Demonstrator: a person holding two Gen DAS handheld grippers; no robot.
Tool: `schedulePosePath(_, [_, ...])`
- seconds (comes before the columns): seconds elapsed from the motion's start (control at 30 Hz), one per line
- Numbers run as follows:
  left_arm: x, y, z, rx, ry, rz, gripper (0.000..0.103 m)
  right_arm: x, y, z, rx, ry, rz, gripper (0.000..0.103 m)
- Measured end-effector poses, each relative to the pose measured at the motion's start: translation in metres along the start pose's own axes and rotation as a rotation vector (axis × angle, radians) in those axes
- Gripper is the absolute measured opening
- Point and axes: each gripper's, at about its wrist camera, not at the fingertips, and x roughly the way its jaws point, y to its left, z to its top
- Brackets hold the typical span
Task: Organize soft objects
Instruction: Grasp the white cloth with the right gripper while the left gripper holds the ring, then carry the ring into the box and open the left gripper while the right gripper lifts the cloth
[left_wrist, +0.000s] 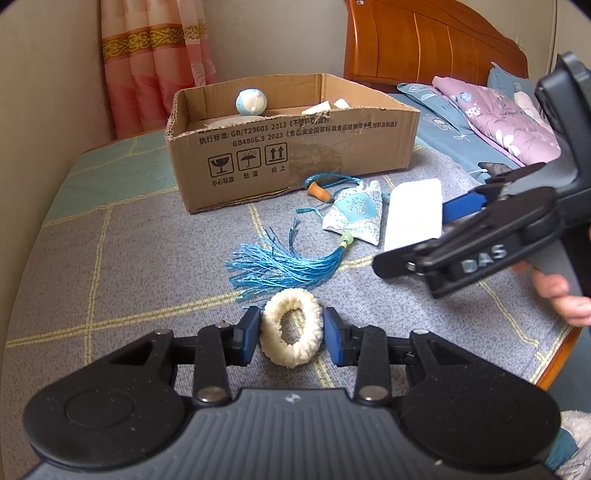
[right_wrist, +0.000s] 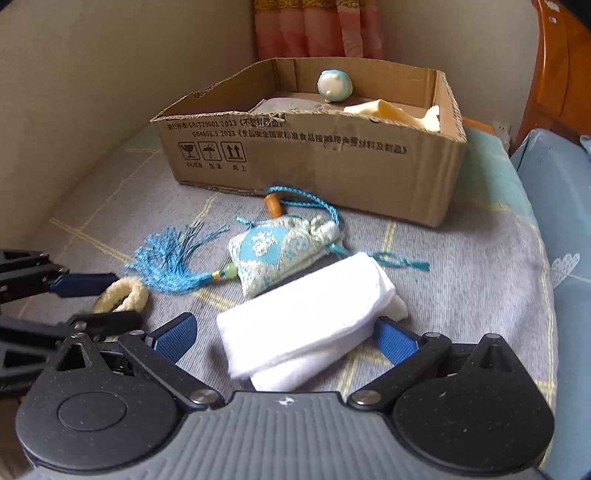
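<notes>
A bed under a grey woven plaid cover fills the room's corner, with a shallow corrugated cardboard box at the far side already holding a few soft things. Nearer lie a folded white cloth, a brocade sachet with a blue tassel, and a fuzzy cream ring-shaped hair tie. The left gripper pinches the hair tie; being springy, it could pop free. The right gripper stands open around the cloth, whose limp folds may unroll if caught by one layer.
</notes>
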Motion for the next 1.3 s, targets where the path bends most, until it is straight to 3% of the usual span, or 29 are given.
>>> schedulePosePath(0.07, [0.0,0.0,0.0,0.0,0.0,-0.001,0.036,0.002,0.003,0.001,-0.012,-0.014,-0.034,0.1])
schedulePosePath(0.2, [0.0,0.0,0.001,0.006,0.002,-0.002,0.036,-0.001,0.006,-0.002,-0.04,-0.03,-0.074,0.083])
schedulePosePath(0.27, [0.0,0.0,0.001,0.013,0.004,-0.005,0.035,-0.005,0.006,-0.004,-0.039,-0.038,-0.085,0.071])
schedulePosePath(0.33, [0.0,0.0,0.001,0.019,0.006,-0.006,0.035,-0.008,0.004,-0.004,-0.032,-0.042,-0.098,0.052])
schedulePosePath(0.4, [0.0,0.0,0.001,0.021,0.007,-0.008,0.035,-0.01,0.001,-0.004,-0.022,-0.04,-0.108,0.041])
schedulePosePath(0.43, [0.0,0.0,0.001,0.023,0.008,-0.008,0.035,-0.011,0.0,-0.003,-0.02,-0.039,-0.118,0.029])
schedulePosePath(0.47, [0.0,0.0,0.001,0.023,0.007,-0.008,0.035,-0.012,0.0,-0.003,-0.018,-0.037,-0.126,0.023])
schedulePosePath(0.57, [0.0,-0.001,0.001,0.023,0.007,-0.007,0.035,-0.015,-0.003,-0.005,-0.014,-0.025,-0.123,0.025])
schedulePosePath(0.63, [0.001,-0.001,0.001,0.022,0.007,-0.01,0.035,-0.016,-0.009,-0.005,0.024,-0.019,-0.131,0.055])
schedulePosePath(1.07, [0.003,-0.001,0.003,0.028,0.015,-0.01,0.035,-0.007,-0.036,0.008,0.158,-0.099,-0.178,0.056])
schedulePosePath(1.1, [0.002,-0.001,0.004,0.033,0.016,-0.009,0.035,-0.007,-0.036,0.008,0.158,-0.101,-0.183,0.055])
schedulePosePath(1.23, [0.001,-0.002,0.004,0.039,0.019,-0.008,0.032,-0.009,-0.035,0.007,0.159,-0.104,-0.18,0.022])
schedulePosePath(1.3, [0.0,-0.003,0.005,0.046,0.021,-0.013,0.03,-0.012,-0.033,0.006,0.143,-0.117,-0.183,0.016])
